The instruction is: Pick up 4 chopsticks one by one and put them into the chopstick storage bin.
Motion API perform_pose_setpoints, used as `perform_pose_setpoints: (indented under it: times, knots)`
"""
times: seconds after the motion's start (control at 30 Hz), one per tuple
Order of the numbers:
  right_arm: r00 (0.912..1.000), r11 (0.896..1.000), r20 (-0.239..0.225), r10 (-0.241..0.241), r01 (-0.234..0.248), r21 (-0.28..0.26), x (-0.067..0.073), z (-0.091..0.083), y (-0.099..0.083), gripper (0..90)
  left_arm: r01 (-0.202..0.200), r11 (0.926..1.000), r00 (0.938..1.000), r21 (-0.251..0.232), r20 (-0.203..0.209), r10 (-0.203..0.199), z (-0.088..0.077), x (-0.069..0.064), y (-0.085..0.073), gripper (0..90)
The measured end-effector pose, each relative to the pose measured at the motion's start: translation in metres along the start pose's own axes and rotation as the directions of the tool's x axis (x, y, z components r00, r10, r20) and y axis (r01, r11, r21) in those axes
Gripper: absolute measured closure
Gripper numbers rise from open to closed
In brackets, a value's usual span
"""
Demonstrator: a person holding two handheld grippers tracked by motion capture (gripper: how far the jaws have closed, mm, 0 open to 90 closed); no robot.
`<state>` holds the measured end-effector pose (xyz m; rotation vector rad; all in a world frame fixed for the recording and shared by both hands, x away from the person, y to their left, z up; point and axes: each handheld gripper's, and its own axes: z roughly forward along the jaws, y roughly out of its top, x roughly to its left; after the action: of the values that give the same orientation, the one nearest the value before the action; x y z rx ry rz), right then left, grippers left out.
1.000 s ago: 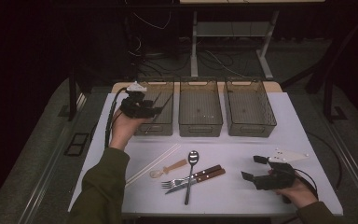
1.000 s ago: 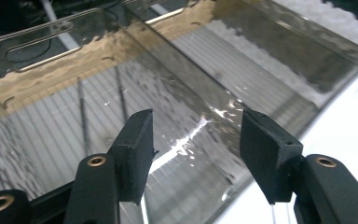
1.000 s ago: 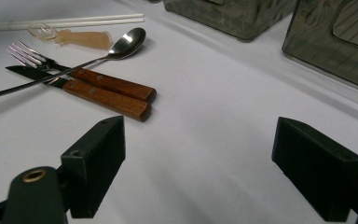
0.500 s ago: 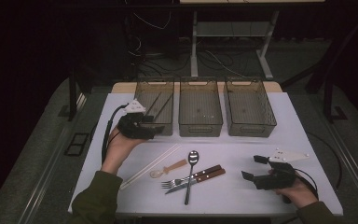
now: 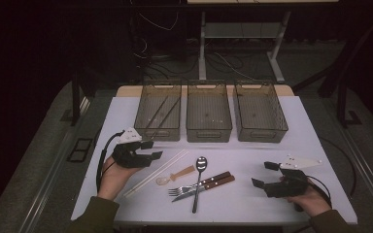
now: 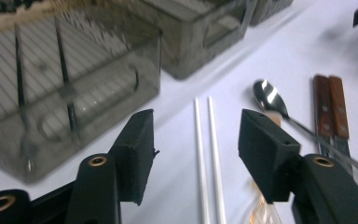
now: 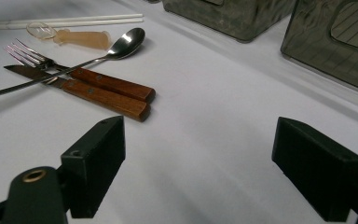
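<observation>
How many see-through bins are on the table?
3, in a row at the table's far side: the left bin holds dark chopsticks, the middle bin and the right bin look empty.

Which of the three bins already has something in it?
The left bin, the one nearest the left gripper: two dark chopsticks lie inside it. The middle bin and right bin look empty.

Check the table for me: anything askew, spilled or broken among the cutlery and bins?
Nothing spilled or broken. One oddity: the metal spoon lies slanted across the wooden-handled fork and knife. The white chopsticks lie parallel, and the three bins stand in a straight row.
</observation>
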<state>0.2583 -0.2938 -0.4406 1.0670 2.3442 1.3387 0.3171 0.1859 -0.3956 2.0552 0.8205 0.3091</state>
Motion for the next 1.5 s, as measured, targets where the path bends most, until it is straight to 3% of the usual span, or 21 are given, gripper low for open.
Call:
perform_pose_setpoints:
  times: [0.23, 0.63, 1.0, 1.5]
  knots:
    - [1.0000, 1.000, -0.001, 0.001, -0.001, 0.002, 0.000, 0.000, 0.000, 17.4, 0.026, 0.9991, 0.9997, 0.034, 0.003, -0.026, -0.004, -0.007, -0.019, 56.5]
    - [1.0000, 1.000, 0.002, 0.001, -0.001, 0.003, 0.000, 0.000, 0.000, 17.4, 0.032, 0.9934, 0.9994, 0.111, -0.018, -0.030, -0.005, -0.010, -0.045, 70.2]
    - [1.0000, 1.000, -0.001, 0.000, 0.000, 0.006, 0.000, 0.001, 0.000, 17.4, 0.048, 0.9842, 0.9987, 0.170, -0.026, -0.044, 0.002, -0.010, -0.052, 76.5]
    - [1.0000, 1.000, 0.002, -0.001, 0.001, 0.003, 0.000, 0.000, 0.000, 17.4, 0.046, 0.9782, 0.9989, 0.202, -0.008, -0.045, 0.006, -0.008, -0.055, 79.9]
